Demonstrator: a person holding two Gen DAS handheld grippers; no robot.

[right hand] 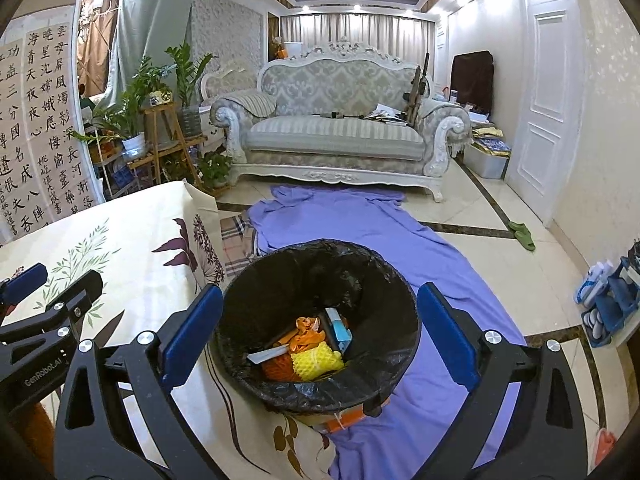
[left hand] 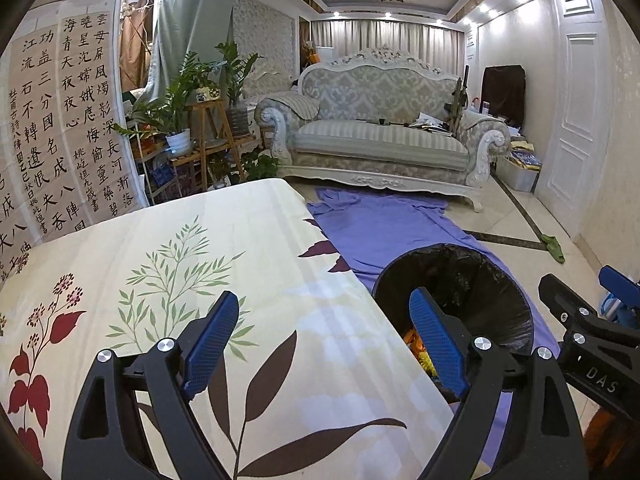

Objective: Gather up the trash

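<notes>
wall: paper calligraphy scroll with black Chinese characters (left hand: 60, 128) hangs far left; green potted plants on a wooden stand (right hand: 160, 120) just right of it.
table: cream tablecloth printed with green, red and brown leaves (left hand: 240, 280) covers the top; no trash visible on it.
left gripper: black two-finger tool with blue textured pads (left hand: 324, 324), jaws spread wide, nothing between them. Left pad is over the cloth, right pad over the bin rim.
bin: round trash bin lined with a black plastic bag (right hand: 384, 280) stands on the floor, touching the table's right edge.
trash: all in the bin bottom: yellow foam net sleeve (right hand: 316, 360), crumpled orange wrappers (right hand: 308, 330), small light-blue carton (right hand: 340, 328), white paper scrap (right hand: 262, 356).
right gripper: same black/blue build (right hand: 320, 320), jaws wide apart, holding nothing, pads flanking the bin mouth from above.
floor: purple cloth sheet (right hand: 420, 240) spread on cream tiles under and beyond the bin, reaching the sofa.
background: ornate white-framed grey damask sofa (right hand: 336, 120) against the curtains.
far right: green slippers (right hand: 522, 234) on the tiles near the white panelled door (right hand: 548, 80).
</notes>
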